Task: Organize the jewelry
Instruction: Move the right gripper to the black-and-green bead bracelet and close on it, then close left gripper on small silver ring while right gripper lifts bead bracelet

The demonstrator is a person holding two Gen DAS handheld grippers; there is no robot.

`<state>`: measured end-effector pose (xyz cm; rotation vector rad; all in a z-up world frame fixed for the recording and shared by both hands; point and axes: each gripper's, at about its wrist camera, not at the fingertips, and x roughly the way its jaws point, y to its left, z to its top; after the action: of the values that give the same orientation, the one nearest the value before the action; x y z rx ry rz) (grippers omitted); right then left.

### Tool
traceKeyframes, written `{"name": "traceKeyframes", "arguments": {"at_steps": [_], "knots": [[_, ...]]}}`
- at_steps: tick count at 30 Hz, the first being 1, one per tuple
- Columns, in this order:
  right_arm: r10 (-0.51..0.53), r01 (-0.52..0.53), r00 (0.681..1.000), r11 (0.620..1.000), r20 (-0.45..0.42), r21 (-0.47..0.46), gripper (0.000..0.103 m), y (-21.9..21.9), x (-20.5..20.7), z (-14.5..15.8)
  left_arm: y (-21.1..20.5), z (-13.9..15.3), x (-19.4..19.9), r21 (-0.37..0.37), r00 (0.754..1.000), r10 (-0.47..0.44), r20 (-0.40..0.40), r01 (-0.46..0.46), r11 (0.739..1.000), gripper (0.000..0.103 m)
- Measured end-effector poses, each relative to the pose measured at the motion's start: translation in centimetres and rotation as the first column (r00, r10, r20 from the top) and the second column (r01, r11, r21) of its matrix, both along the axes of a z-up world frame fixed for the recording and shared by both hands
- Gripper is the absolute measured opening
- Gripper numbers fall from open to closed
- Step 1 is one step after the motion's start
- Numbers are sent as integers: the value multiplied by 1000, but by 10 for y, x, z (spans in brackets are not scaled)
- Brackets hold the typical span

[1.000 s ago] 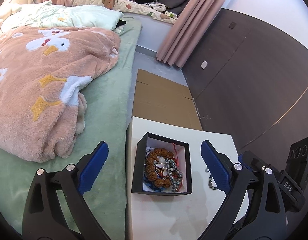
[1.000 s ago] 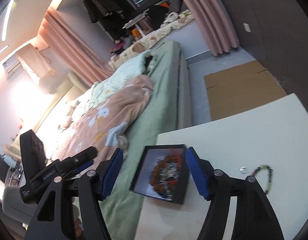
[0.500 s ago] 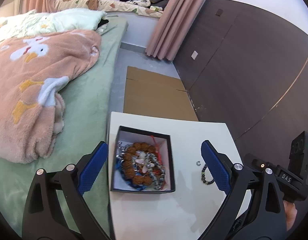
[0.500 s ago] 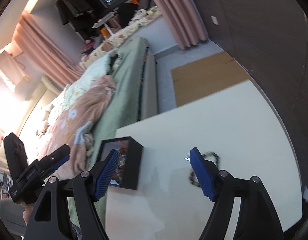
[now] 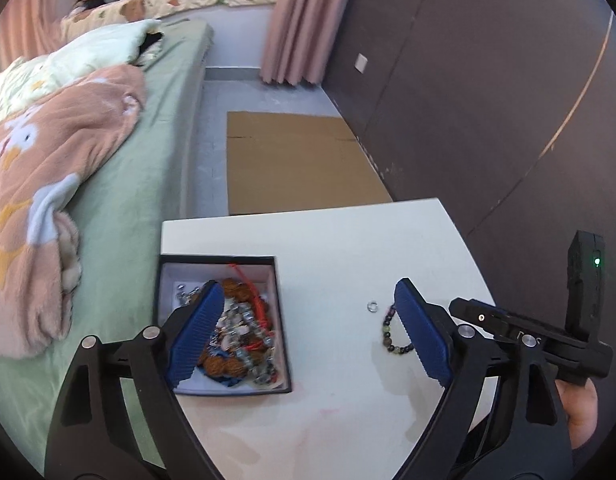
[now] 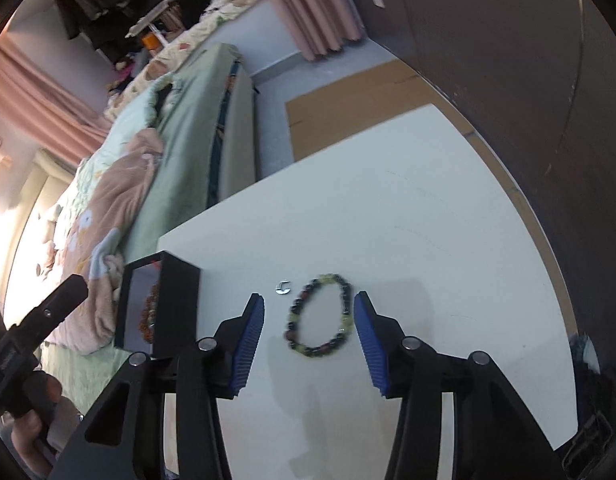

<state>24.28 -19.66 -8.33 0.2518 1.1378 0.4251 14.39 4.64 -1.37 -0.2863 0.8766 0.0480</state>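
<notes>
A black jewelry box (image 5: 283,320) with a white lining sits on the white table (image 5: 327,248), full of tangled bead bracelets (image 5: 244,332). The box also shows in the right wrist view (image 6: 176,304). A dark and green bead bracelet (image 6: 319,316) and a small silver ring (image 6: 283,287) lie on the table to its right; both show in the left wrist view, bracelet (image 5: 391,334), ring (image 5: 372,306). My right gripper (image 6: 309,340) is open, its fingers on either side of the bracelet, above it. My left gripper (image 5: 308,336) is open and empty above the box's right side.
A bed (image 5: 120,184) with a green sheet and a pink fleece blanket (image 5: 48,184) runs along the table's left edge. Flat cardboard (image 5: 296,160) lies on the floor beyond the table. A dark wall panel (image 5: 487,100) stands on the right.
My right gripper has swung right, from over the box to straddling the loose bracelet. My left gripper has shifted right, so the box now sits left of centre in its view.
</notes>
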Motion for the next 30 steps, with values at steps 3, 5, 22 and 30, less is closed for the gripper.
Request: {"name": "traceKeyframes", "arguments": {"at_steps": [3,5,22,30], "knots": [[-6,6,1000,1000,-11,-18,42,-5,6,-4,-12,-3,15,-4,999,-29,-26,29,1000,84],[-3,3,1000,999,-18,-35,41,-6,9,-8,-21,-8,24,0,998,-55,-28,55,998,84],[95,-109,992,976,-84,-189,26,32,33,-51,-30,-59,53,-50,988,-96,-117,90,995,47],[134,-148,988,957,-73,-249,8,39,35,-50,-33,-66,61,-85,987,-108,-120,99,992,36]]}}
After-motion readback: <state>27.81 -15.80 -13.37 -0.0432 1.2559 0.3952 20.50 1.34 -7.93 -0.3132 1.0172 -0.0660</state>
